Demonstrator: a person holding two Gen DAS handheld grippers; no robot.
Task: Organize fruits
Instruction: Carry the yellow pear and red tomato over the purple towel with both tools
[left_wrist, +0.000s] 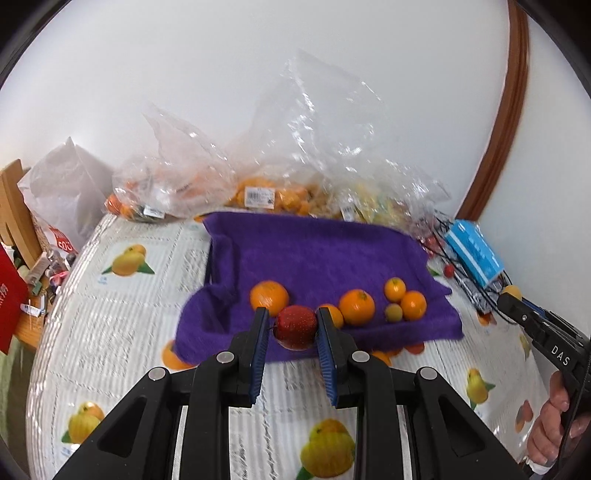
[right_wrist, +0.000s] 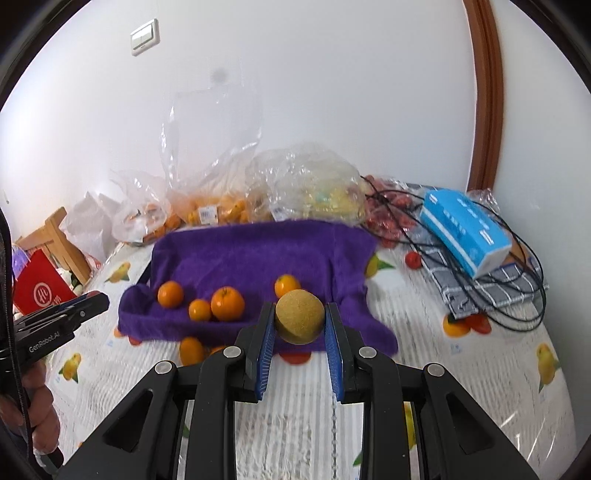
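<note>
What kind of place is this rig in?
Probably a home room, not a lab: fruit-print tablecloth on the table, shop-labelled fruit bags against the wall, light switch, tissue box.

L hand-held gripper (left_wrist: 290, 325) clamped shut, R hand-held gripper (right_wrist: 300, 321) same, both angled down

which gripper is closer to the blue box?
Right. The right gripper, holding a tan fruit, is on the blue box's side; the left gripper, holding a red fruit, is farther off.

right gripper (left_wrist: 511, 295) body: "DAS"
left gripper (right_wrist: 101, 297) body: "GenRobot.AI"
price labels (left_wrist: 259, 196) on fruit bags: print too small to read
</note>
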